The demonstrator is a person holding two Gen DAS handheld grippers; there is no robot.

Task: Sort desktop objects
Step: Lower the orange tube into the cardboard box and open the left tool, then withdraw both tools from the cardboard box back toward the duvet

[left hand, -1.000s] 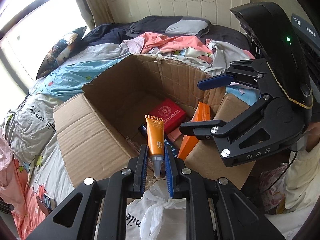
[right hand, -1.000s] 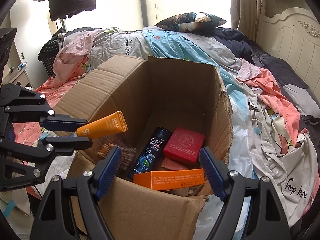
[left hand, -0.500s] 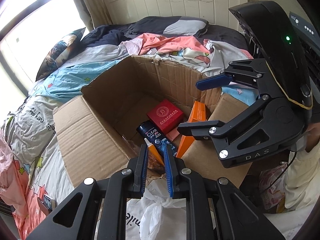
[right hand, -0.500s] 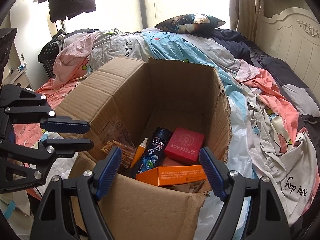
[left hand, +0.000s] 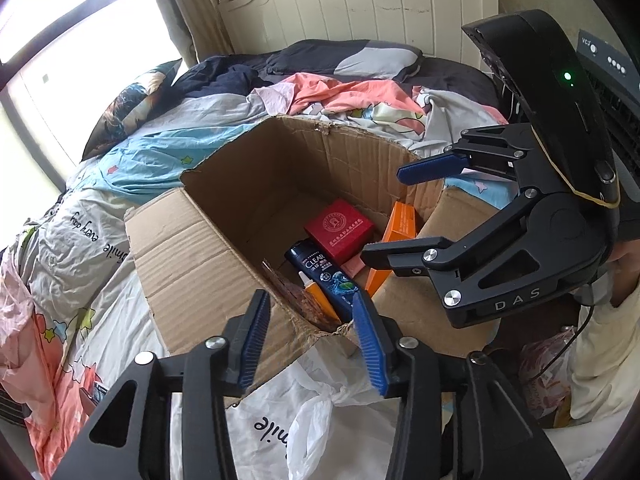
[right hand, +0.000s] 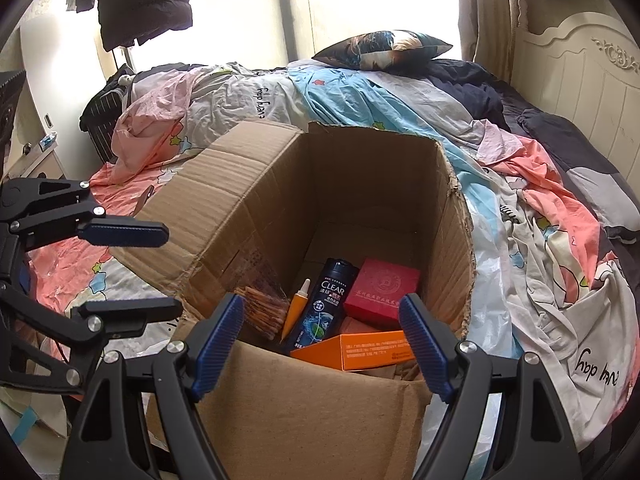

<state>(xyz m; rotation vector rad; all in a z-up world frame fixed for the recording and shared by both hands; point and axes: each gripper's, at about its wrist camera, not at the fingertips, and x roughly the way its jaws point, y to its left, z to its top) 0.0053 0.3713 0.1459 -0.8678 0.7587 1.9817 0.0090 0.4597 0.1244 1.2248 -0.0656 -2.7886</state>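
My left hand-held gripper (left hand: 310, 330) hangs released; the orange plastic tube (left hand: 316, 300) lies at its twelve o'clock inside the brown cardboard box (left hand: 192, 264), untouched.

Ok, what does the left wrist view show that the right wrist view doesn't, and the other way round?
Only the left wrist view shows the white plastic bag printed "smile" below the box and the pillow by the headboard.

Only the right wrist view shows the dark jacket hanging at the window and the black basket at the bed's far side.

Both show the cardboard box holding the CLEAR bottle, red box, orange carton and orange tube, and both grippers, jaws open.
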